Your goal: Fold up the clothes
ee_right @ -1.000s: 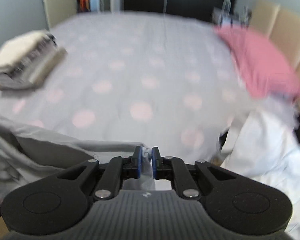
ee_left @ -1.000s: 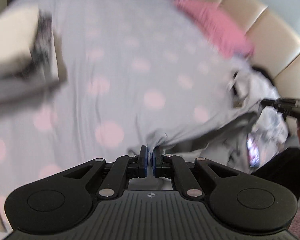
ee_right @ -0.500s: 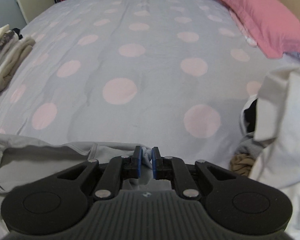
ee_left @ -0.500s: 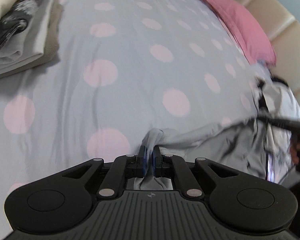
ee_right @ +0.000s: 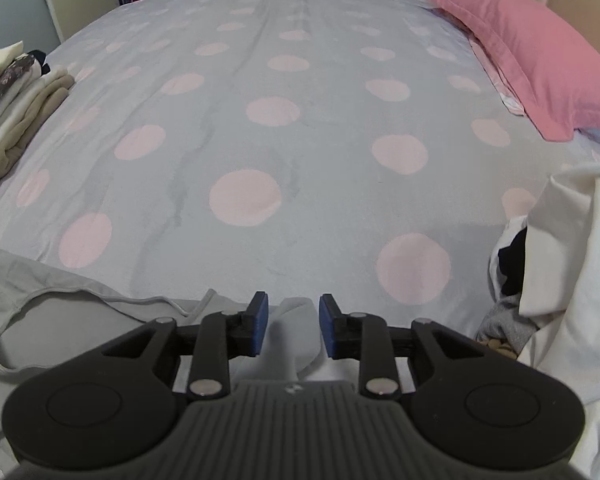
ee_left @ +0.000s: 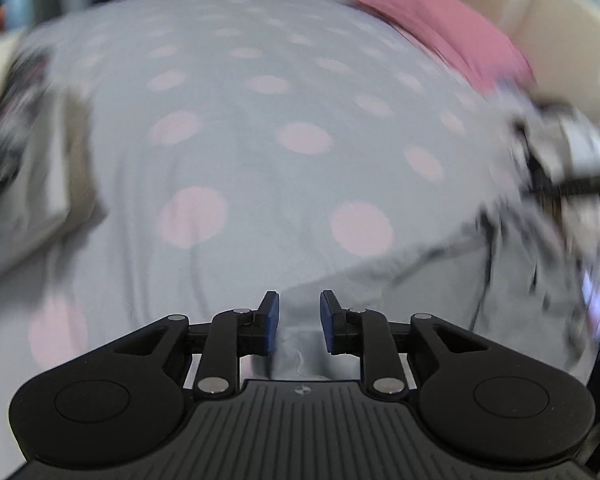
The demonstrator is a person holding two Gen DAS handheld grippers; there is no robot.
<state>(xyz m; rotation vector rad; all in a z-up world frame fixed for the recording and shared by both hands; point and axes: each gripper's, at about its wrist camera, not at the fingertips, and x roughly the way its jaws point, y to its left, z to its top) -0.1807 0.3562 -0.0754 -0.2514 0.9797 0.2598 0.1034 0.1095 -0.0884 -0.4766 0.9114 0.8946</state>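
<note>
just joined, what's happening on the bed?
A person is laying a grey garment flat at the near edge of the bed. Both tongs, left and right, have just opened, with cloth still between their loose jaws. A folded stack sits at left, an unfolded pile at right.

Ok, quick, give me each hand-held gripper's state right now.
Left hand-held gripper: open, just released grey garment.
Right hand-held gripper: open, jaws just parted, garment fold loose between.

Both wrist cameras sit low at the near edge of the bed [ee_right: 300, 92], each looking forward and downward past its own tool. The left view is blurred, the right sharp. They share the spotted bedspread, the pink pillow [ee_right: 540, 60] far right, and folded stack [ee_right: 16, 100] left.
</note>
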